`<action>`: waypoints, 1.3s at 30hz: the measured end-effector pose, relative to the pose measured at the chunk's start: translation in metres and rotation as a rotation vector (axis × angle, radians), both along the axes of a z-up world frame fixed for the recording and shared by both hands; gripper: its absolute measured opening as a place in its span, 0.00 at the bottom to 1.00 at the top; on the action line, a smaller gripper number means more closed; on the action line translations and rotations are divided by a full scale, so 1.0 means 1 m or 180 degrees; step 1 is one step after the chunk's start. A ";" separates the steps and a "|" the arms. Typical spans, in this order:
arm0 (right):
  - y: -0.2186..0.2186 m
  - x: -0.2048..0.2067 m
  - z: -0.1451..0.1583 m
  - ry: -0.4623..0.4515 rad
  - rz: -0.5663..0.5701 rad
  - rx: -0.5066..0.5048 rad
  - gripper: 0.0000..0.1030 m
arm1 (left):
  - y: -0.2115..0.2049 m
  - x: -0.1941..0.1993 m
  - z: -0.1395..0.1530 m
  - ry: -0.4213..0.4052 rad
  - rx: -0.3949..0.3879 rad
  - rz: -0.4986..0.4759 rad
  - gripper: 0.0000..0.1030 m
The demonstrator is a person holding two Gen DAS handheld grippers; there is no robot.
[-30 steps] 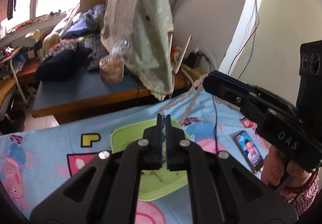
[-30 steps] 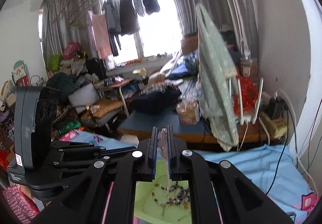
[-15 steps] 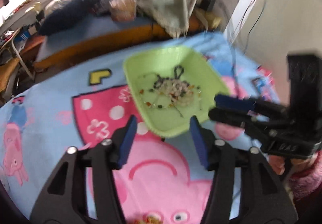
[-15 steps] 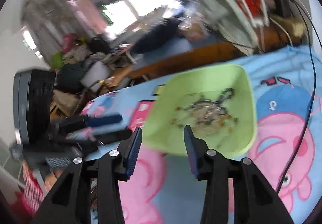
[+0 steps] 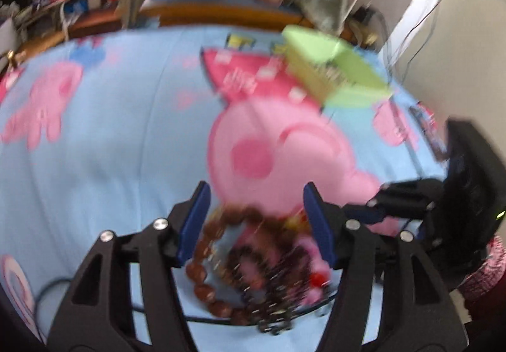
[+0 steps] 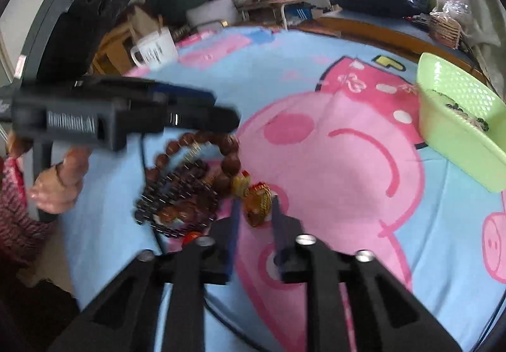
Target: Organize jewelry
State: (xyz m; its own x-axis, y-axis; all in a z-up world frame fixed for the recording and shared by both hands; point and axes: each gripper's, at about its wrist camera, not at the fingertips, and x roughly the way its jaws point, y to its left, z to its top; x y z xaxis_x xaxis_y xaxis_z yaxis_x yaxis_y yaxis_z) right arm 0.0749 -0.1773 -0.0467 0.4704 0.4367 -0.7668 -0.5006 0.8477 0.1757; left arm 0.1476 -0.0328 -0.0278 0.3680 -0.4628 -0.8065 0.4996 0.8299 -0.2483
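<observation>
Both wrist views are motion-blurred.

Nearest: the bracelet pile point(image 5: 253, 260) lies on the blue cartoon sheet point(image 5: 110, 146) close to its near edge. It consists of a ring of large brown beads point(image 6: 202, 143) around darker small-bead strands. A black cable point(image 5: 221, 318) runs under the pile.

The left gripper point(image 5: 256, 193) has its fingers apart, one on each side of the pile. They have just been closing a little, and the pads are not on the beads. A hand point(image 6: 60, 184) holds its grip at the sheet's left edge.

The right gripper point(image 6: 255, 203) has its fingers drawn in narrow on the amber charm point(image 6: 257, 208) at the right side of the pile. As far as the blur allows, the pads are against it.

Mid-range: a wide stretch of sheet carries nothing between the pile and the green basket point(image 6: 455, 143). There is also open sheet to the left in the left wrist view.

Far: the basket sits well apart from the pile, near the sheet's far right edge, with beaded pieces inside. A white mug point(image 6: 155, 49) stands just off the far left edge. Beyond the far edge is a desk point(image 6: 373, 19) bearing a dark bundle.
</observation>
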 end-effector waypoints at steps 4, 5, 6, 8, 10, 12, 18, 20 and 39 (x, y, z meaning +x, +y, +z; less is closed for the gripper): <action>-0.014 -0.002 -0.003 -0.0133 -0.0285 -0.0141 0.00 | 0.024 -0.004 -0.018 0.0021 0.0054 0.0177 0.41; -0.024 -0.001 -0.003 -0.0162 -0.0423 -0.0153 0.00 | 0.032 -0.005 -0.018 -0.0011 0.0105 0.0260 0.40; -0.031 0.000 -0.004 -0.0178 -0.0524 -0.0148 0.00 | 0.035 -0.003 -0.018 -0.0040 0.0146 0.0319 0.40; -0.045 0.001 -0.004 -0.0207 -0.0792 -0.0167 0.00 | 0.050 0.000 -0.020 -0.0101 0.0272 0.0516 0.40; -0.048 0.001 -0.004 -0.0169 -0.0813 -0.0044 0.00 | 0.069 0.001 -0.017 -0.0018 0.0125 0.0625 0.40; -0.047 -0.006 0.001 -0.0137 -0.0749 0.0114 0.00 | 0.080 -0.003 -0.011 -0.0002 -0.0020 0.0633 0.40; -0.008 -0.020 0.013 0.0071 -0.0261 0.0657 0.08 | 0.095 -0.023 0.006 -0.0035 -0.0333 0.0537 0.40; 0.006 -0.019 0.015 0.0081 -0.0122 0.0650 0.08 | 0.097 -0.027 0.009 -0.0024 -0.0409 0.0515 0.40; -0.103 -0.047 0.002 0.0125 -0.1062 0.0620 0.00 | 0.004 -0.059 0.016 -0.0172 -0.0355 -0.0359 0.49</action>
